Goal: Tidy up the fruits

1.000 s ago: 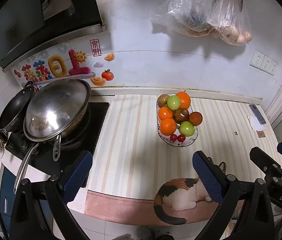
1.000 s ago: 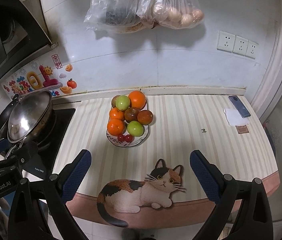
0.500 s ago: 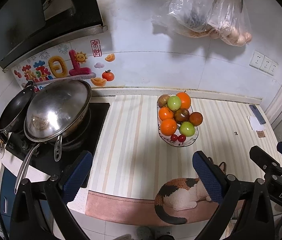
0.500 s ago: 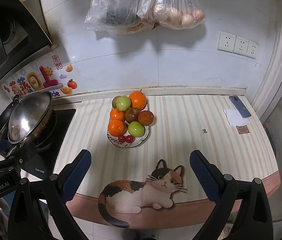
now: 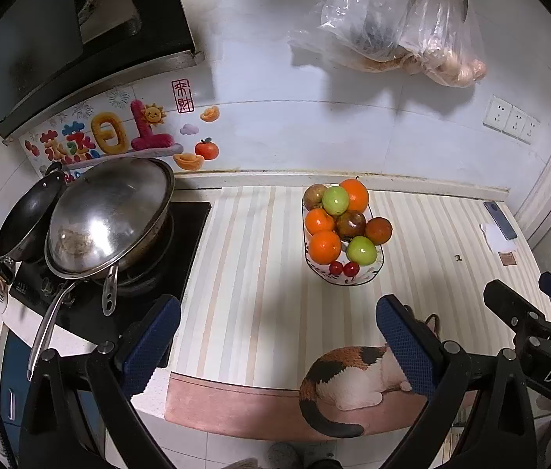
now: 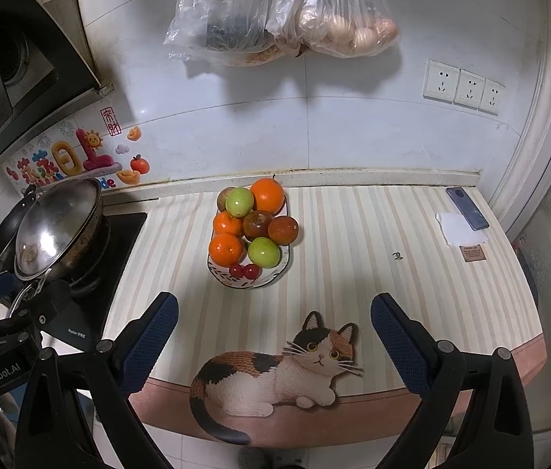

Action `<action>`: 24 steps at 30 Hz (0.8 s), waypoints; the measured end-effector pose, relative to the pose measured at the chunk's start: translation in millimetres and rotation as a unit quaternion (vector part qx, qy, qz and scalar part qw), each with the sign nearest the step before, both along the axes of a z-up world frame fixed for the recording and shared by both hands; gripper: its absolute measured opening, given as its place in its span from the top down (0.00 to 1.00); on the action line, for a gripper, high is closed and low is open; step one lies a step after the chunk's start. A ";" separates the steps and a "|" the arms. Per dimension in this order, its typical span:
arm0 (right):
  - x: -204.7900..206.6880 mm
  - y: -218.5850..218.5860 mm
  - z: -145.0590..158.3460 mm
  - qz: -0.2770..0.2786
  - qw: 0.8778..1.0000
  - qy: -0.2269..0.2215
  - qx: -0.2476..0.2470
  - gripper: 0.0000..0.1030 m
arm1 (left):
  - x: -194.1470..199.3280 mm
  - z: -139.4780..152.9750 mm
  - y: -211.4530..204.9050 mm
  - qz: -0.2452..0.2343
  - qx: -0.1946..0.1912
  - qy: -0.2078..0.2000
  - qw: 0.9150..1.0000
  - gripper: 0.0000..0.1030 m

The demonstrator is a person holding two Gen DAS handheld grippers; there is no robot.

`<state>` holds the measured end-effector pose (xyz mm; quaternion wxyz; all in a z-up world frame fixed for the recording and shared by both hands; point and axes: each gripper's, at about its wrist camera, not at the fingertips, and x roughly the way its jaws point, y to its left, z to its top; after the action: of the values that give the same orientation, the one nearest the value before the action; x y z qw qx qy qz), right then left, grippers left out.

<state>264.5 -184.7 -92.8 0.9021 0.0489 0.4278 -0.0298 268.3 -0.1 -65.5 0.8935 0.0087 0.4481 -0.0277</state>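
Here, the left gripper (image 5: pixel 277 338) and the right gripper (image 6: pixel 274 336) both hang spread wide with nothing between the blue pads, near the front edge of the striped counter (image 6: pixel 353 242). The fruit bowl (image 6: pixel 250 279), piled with oranges (image 6: pixel 225 249), green apples (image 6: pixel 263 252), darker fruits and two cherries (image 6: pixel 244 271), sits at twelve o'clock from the right gripper and at one o'clock from the left. A steel wok (image 5: pixel 109 215) stands on the stove at ten o'clock, and a phone (image 6: pixel 466 208) lies at two o'clock.

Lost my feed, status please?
Left gripper open, empty. Right gripper open, empty. Fruit all in bowl on counter, untouched. Path to bowl clear.
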 end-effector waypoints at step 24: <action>-8.5 -9.3 3.5 -0.006 1.000 -0.002 0.000 0.02 | -2.6 0.0 -5.0 -0.005 -0.003 -0.005 1.000 0.00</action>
<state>255.9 -194.0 -89.3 0.9027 0.0516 0.4258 -0.0350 265.7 -5.2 -65.5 0.8957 0.0084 0.4433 -0.0336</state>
